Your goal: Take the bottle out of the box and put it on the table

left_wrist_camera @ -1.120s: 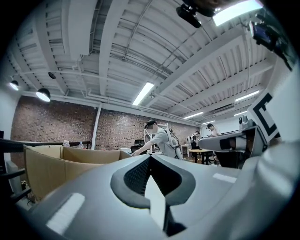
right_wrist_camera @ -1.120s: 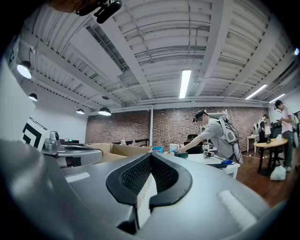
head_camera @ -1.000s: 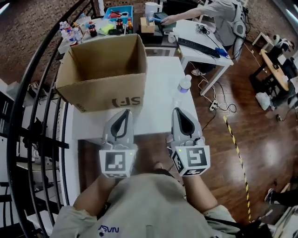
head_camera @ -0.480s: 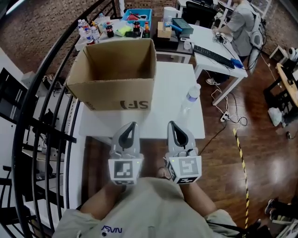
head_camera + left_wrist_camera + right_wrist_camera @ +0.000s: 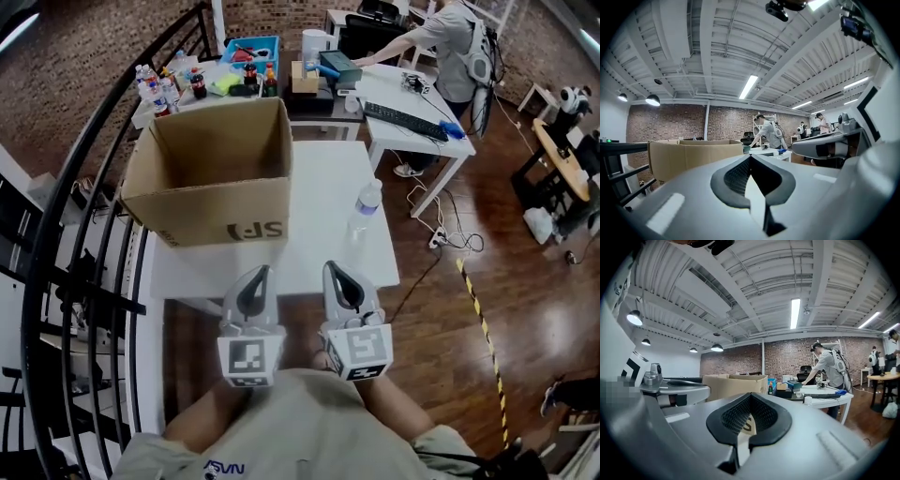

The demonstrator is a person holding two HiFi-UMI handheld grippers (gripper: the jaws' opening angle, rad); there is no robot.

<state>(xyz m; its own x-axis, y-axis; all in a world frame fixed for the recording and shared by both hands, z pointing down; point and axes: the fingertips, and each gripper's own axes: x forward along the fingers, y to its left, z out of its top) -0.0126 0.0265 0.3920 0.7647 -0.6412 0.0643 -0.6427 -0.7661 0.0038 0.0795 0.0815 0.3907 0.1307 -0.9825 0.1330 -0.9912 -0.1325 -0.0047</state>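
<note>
Left tongs (image 5: 750,156) closed at the tips, cardboard box (image 5: 693,154) ahead

The dark ribbed pads meet at their far end with nothing held between them, and the open-topped box stands beyond them to the left. The right tongs (image 5: 797,149) lie alongside at the right, seen side-on. Farther back a person (image 5: 767,132) leans over a white counter (image 5: 780,153) before a brick wall (image 5: 684,122), under a long ceiling light (image 5: 748,86).

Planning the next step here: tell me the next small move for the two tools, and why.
Probably none beyond lowering both to rest. The bottle stands upright on the white table, right of the cardboard box, whose visible inside shows nothing. The left tool and right tool are shut, empty, by the table's near edge.
</note>
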